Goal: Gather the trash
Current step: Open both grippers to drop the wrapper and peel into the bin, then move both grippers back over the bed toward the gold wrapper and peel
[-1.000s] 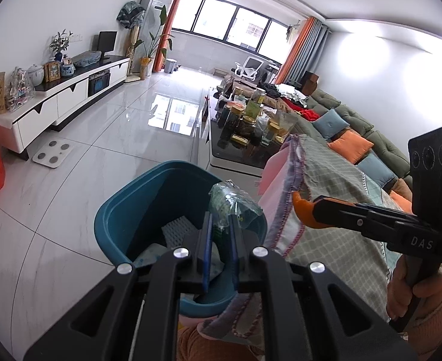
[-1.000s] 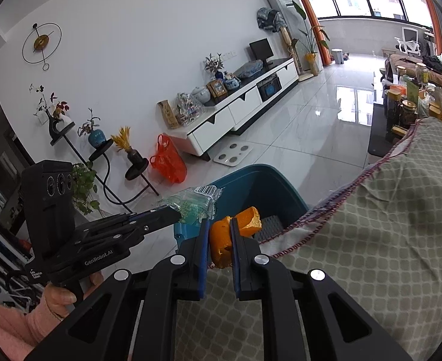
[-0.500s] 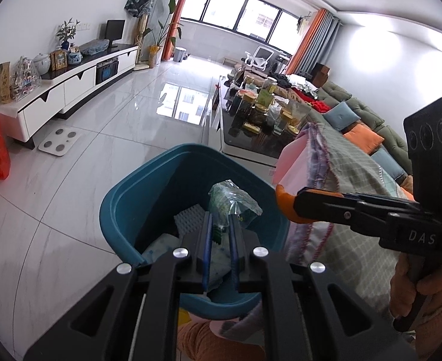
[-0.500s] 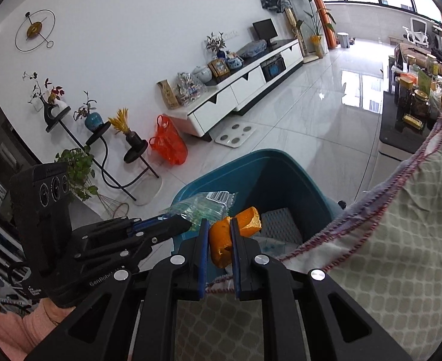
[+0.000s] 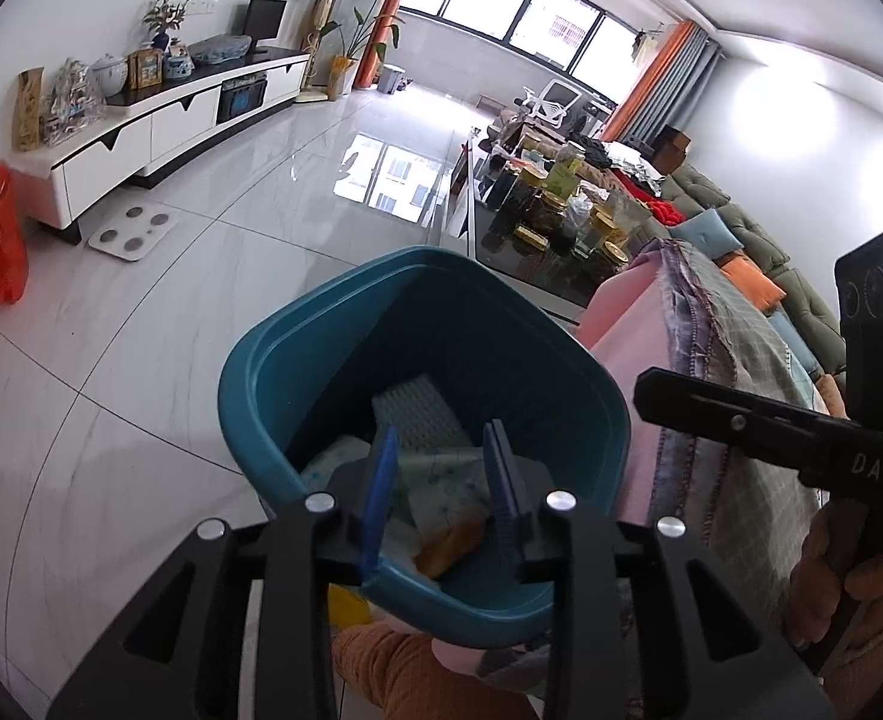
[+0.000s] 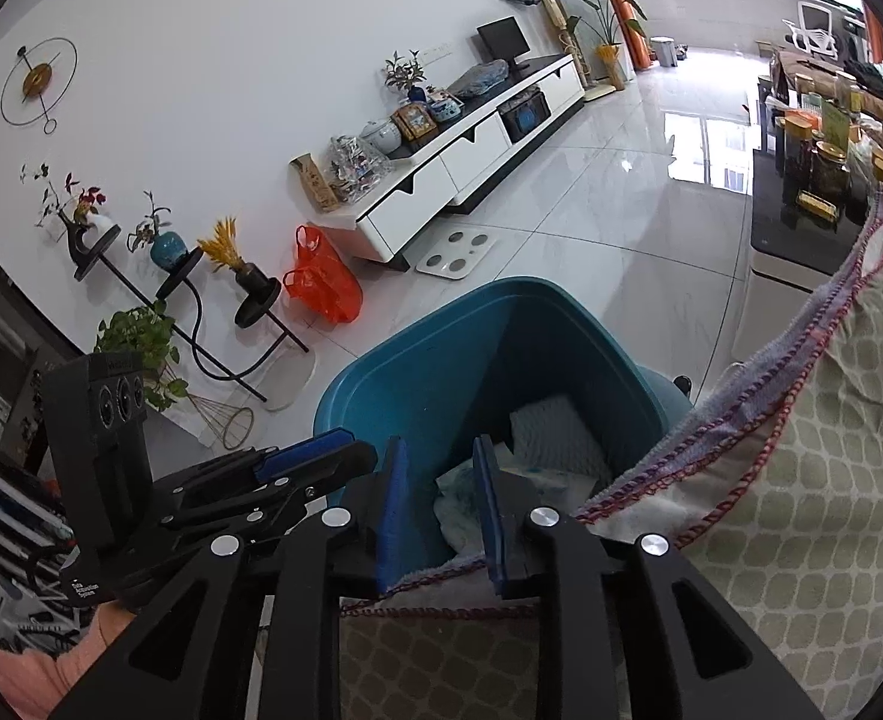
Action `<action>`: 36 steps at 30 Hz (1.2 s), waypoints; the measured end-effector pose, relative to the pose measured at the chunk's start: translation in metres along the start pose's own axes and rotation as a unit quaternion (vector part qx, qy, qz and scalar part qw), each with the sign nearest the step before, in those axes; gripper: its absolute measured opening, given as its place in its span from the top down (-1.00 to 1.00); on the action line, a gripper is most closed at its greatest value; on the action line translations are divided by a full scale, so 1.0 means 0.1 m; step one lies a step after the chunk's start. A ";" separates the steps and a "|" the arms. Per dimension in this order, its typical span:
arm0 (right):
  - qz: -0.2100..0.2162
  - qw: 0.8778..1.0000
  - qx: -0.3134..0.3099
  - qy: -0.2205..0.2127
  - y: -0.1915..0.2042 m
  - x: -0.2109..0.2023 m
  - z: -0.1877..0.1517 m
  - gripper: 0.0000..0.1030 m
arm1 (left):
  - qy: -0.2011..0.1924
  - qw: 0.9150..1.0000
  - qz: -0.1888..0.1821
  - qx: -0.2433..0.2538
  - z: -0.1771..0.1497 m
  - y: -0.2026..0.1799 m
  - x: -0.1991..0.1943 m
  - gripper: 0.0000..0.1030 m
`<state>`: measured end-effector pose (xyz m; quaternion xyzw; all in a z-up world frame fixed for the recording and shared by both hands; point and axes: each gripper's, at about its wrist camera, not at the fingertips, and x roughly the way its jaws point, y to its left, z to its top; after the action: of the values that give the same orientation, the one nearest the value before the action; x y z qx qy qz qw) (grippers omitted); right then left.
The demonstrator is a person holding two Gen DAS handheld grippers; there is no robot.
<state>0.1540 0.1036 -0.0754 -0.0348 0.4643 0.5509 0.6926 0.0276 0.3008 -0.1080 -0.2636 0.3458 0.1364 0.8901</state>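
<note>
On the shiny white floor stands a blue bin holding papers and an orange peel. Both grippers, left gripper and right gripper, have just been opening, with nothing between their fingers.

The bin's near rim sits behind the left gripper — its floor is buried under paper. The jars on the far table — labels too small to read.
</note>
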 end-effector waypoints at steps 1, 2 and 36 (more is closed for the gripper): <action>0.000 1.000 0.001 -0.002 0.00 -0.01 0.00 0.53 | -0.001 1.000 0.000 -0.001 0.00 0.01 -0.01 0.38; 0.000 1.000 0.001 -0.003 -0.01 -0.03 -0.01 0.53 | -0.003 1.000 -0.001 -0.001 -0.01 0.00 -0.03 0.36; -0.152 0.968 0.078 -0.183 -0.79 -2.37 -1.28 0.03 | -0.003 0.952 -0.204 0.227 -0.50 -2.20 -0.21 -0.49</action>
<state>0.1484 -0.1725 -0.0233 0.0509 0.3602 0.3979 0.8422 0.0791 0.0907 -0.0423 -0.1192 0.3036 -0.1292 0.9364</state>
